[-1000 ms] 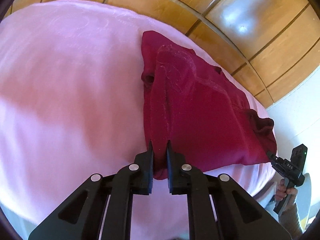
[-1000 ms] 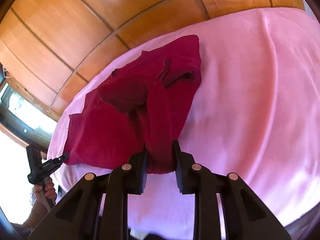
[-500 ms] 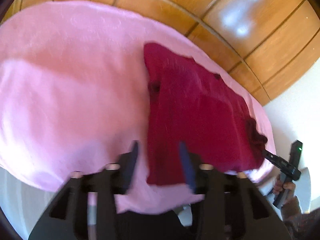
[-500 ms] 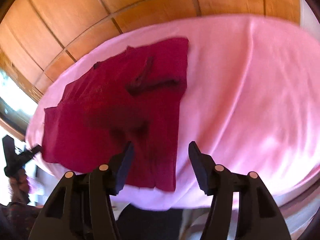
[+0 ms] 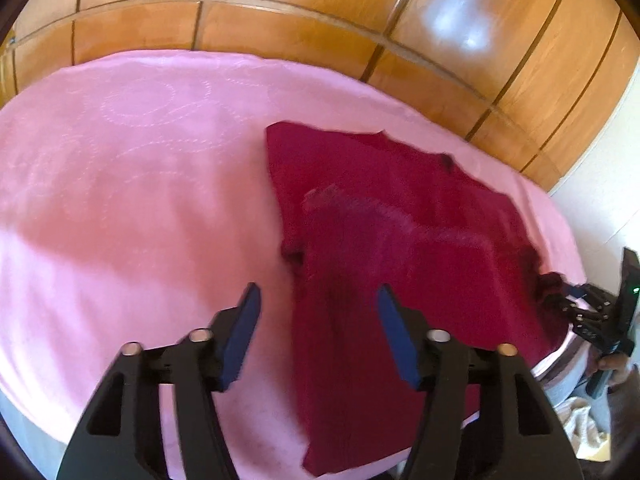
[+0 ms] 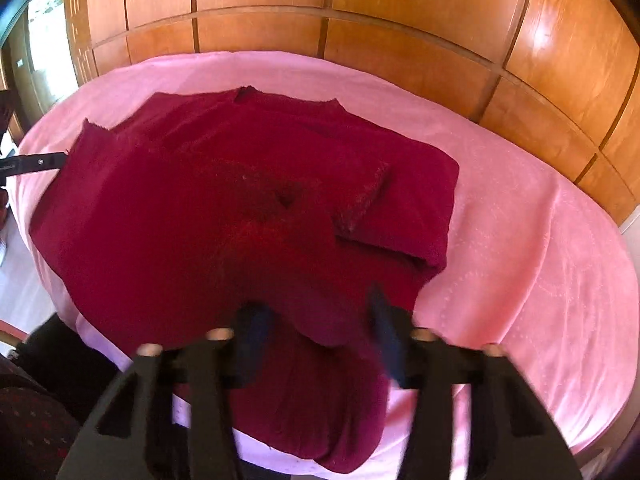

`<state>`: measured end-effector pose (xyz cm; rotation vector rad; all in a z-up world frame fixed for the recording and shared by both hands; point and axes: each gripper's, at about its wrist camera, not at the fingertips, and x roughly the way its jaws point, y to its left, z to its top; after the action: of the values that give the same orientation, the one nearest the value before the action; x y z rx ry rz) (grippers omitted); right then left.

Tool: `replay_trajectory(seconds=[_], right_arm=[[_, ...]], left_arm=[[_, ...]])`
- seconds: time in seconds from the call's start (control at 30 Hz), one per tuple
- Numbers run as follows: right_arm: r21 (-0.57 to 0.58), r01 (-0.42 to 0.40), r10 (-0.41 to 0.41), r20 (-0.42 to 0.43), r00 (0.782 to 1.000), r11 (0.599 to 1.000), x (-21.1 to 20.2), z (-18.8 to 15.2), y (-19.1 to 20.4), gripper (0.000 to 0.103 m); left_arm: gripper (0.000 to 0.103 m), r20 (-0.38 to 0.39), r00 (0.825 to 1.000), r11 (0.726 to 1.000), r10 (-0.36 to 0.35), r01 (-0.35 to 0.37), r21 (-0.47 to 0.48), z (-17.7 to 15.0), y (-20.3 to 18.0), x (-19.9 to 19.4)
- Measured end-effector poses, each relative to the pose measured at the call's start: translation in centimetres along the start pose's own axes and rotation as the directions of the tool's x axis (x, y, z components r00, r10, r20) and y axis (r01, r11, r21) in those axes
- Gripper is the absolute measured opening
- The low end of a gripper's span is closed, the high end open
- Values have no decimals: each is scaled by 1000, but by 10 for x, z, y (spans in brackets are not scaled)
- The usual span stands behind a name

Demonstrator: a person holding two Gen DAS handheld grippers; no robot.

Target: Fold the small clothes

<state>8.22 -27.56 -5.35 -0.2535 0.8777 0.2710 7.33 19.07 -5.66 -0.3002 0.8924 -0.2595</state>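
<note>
Left wrist view. Left tongs (image 5: 318, 316): released, blue pads spread wide, nothing between them. Dark red garment (image 5: 400, 264): spread on the pink bed cover (image 5: 140, 184), lying ahead of and to the right of the tongs; its near hem runs past the right pad toward the bed's front edge. Long axis runs from the near edge away toward the wood-panelled wall (image 5: 320, 24). Right tongs (image 5: 576, 312): visible at the far right edge of the garment; whether spread or clenched cannot be told from here.

Right wrist view. Right tongs (image 6: 316, 328): released, blurred, straddling the garment's near edge without pinching it. Garment (image 6: 200, 208): directly ahead and leftward, one sleeve (image 6: 360, 200) folded across the body. Left tongs (image 6: 36, 162): at the garment's far left corner.

Judgement: both tongs stand equally close; the next fold calls for a regrasp along the near hem.

Containers: none seen.
</note>
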Motion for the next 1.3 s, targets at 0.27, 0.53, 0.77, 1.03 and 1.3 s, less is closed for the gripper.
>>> replay_trajectory(seconds=[0.27, 0.53, 0.77, 1.03, 1.3], right_arm=[[146, -85, 79, 49, 996, 986, -22, 15, -24, 12], [296, -171, 118, 189, 975, 940, -57, 37, -67, 11], [349, -209, 108, 286, 952, 914, -46, 87, -99, 11], [526, -193, 108, 188, 976, 828, 55, 122, -150, 11], [575, -176, 157, 84, 984, 799, 107, 108, -162, 24]], left_arm=[[5, 16, 998, 997, -58, 58, 41, 7, -5, -4], [4, 138, 984, 993, -117, 114, 31, 29, -9, -39], [4, 247, 965, 996, -88, 79, 45, 83, -13, -42], [4, 180, 983, 999, 28, -31, 17, 143, -9, 41], [4, 20, 990, 990, 140, -140, 4, 140, 7, 109]])
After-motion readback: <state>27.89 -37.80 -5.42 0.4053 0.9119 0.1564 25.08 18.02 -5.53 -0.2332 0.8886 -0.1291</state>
